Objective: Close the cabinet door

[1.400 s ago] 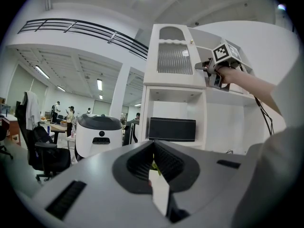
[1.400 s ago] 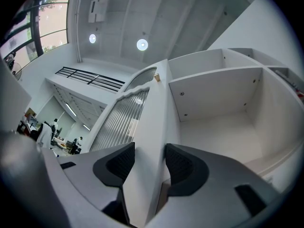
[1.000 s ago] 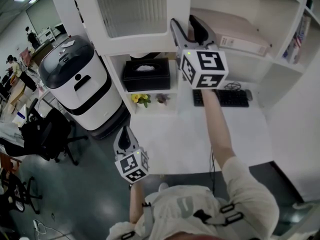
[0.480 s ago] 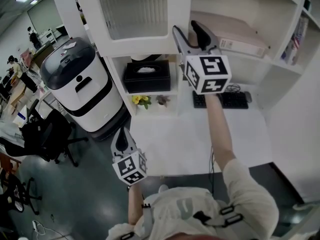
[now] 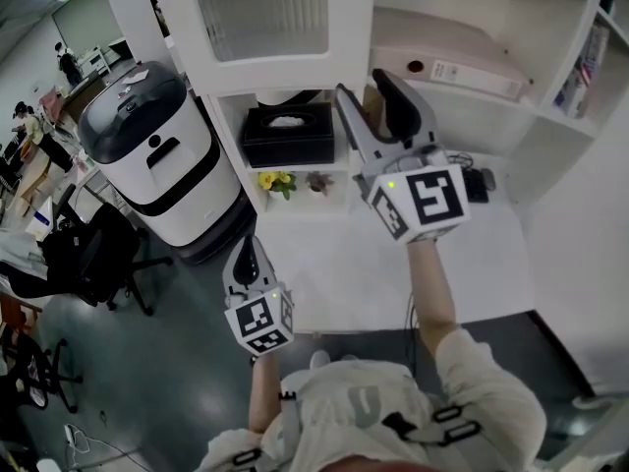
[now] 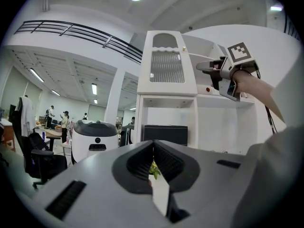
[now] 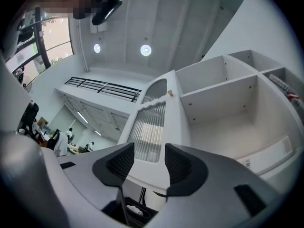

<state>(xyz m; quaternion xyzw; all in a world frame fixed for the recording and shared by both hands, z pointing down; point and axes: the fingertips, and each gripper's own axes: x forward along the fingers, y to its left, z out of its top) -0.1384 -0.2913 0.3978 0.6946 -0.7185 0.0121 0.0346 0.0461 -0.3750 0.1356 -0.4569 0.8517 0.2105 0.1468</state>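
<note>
The cabinet door is white, and its pane has thin stripes running up and down. The shelves and the desk are white too. The box is black and the flowers are yellow. The big machine is white with a black top and a black band. The chair is black. The floor is dark grey. The left gripper and the right gripper are grey with black pads, and each has a white cube with black squares.
</note>
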